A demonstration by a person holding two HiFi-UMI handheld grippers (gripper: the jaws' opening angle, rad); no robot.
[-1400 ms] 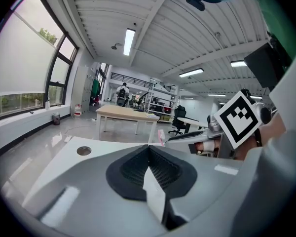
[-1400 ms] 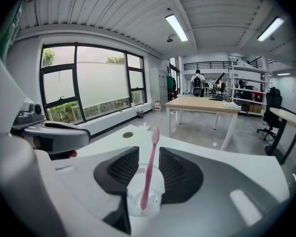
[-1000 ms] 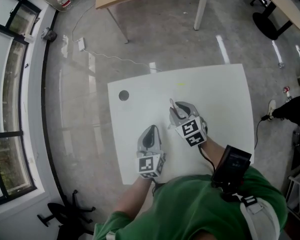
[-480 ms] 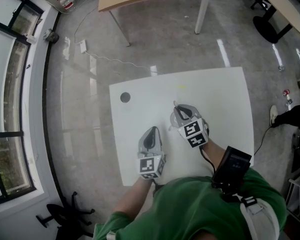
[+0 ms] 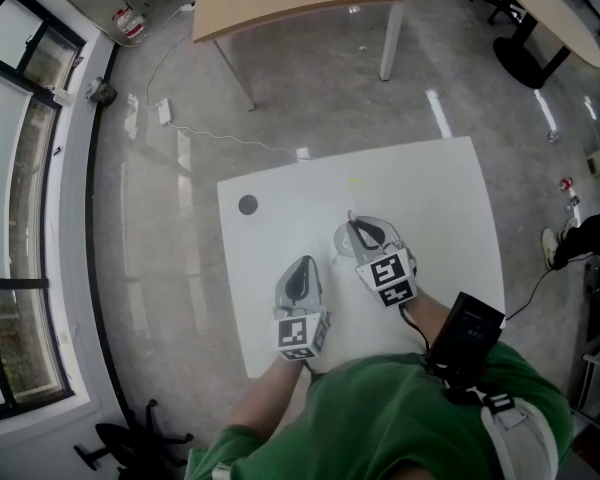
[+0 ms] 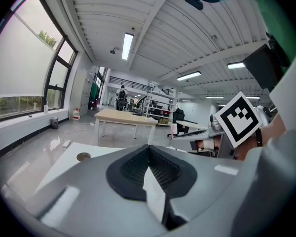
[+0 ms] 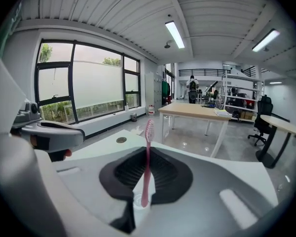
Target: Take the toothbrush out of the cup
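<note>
Over the white surface (image 5: pixel 450 208), above the clear cup (image 7: pixel 136 202), the right gripper (image 7: pixel 147 158) has just closed its fingers on the pink toothbrush (image 7: pixel 148 132). The left gripper (image 6: pixel 149 154) has its fingers together, empty.

The right gripper (image 7: pixel 147 181) has just closed its fingers on the toothbrush (image 7: pixel 147 152), while the left gripper (image 6: pixel 150 169) beside it has its fingers together.

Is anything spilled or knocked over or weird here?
No, nothing stands out. The right gripper has just closed its jaws on the toothbrush, which stands upright, bristles up, its lower end at the mouth of the cup. Nothing is spilled on the table.
</note>
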